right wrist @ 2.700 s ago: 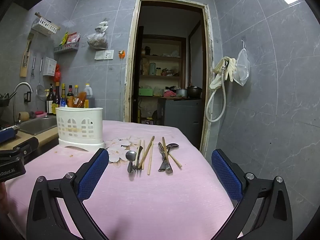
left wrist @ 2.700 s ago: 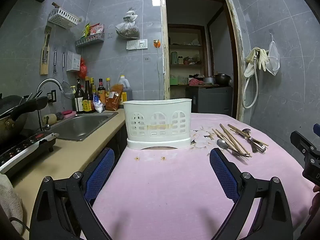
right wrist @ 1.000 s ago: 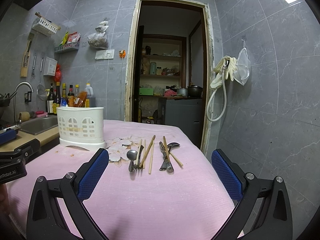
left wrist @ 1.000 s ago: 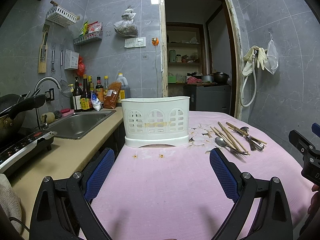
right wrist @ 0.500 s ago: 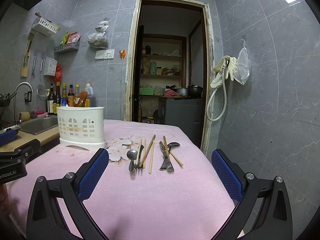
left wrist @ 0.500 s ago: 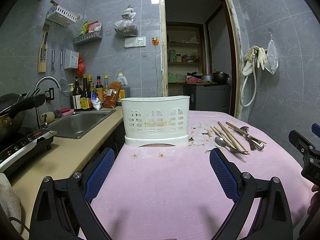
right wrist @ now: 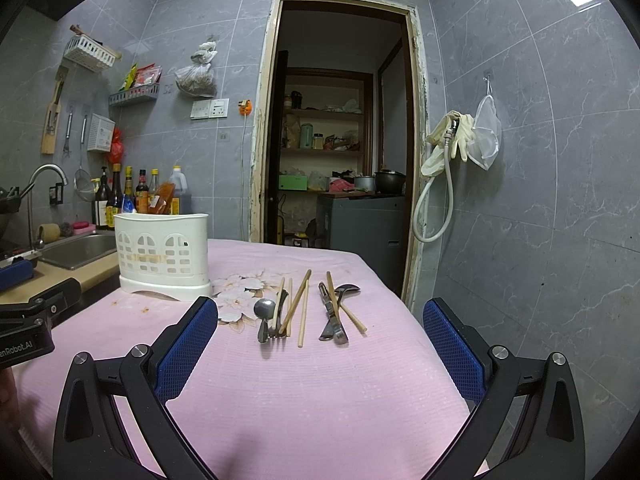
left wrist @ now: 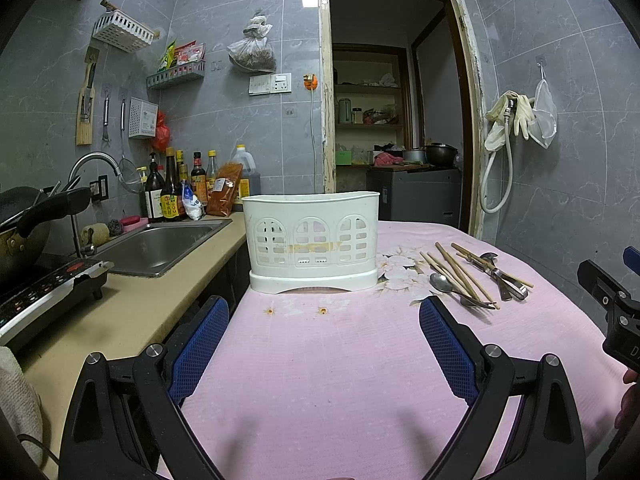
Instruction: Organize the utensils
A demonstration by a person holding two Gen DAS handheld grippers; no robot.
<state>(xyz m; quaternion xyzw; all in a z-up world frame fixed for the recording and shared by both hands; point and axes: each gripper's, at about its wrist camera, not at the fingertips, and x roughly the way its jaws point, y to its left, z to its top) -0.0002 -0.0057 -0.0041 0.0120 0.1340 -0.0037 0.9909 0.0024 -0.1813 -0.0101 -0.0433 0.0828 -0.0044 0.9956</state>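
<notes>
A white plastic utensil holder (left wrist: 314, 240) (right wrist: 164, 254) stands upright on the pink tablecloth (left wrist: 328, 360) (right wrist: 312, 392). To its right lie loose utensils: a metal spoon (right wrist: 264, 314) (left wrist: 442, 283), wooden chopsticks (right wrist: 297, 304) (left wrist: 456, 270) and a second group with a ladle-like spoon (right wrist: 346, 290) (left wrist: 500, 270). My left gripper (left wrist: 324, 340) is open, facing the holder from a short distance. My right gripper (right wrist: 320, 340) is open too, just short of the utensils, nothing between its fingers.
A counter with a steel sink (left wrist: 160, 242), faucet, sauce bottles (left wrist: 172, 192) and an induction hob with a wok (left wrist: 24, 224) runs along the left. An open doorway (right wrist: 336, 140) is behind the table. The table's right edge drops off near a tiled wall.
Both grippers have barely shifted; the left view wobbled slightly up and back down. Nothing on the table moved, and both grippers stayed open.
</notes>
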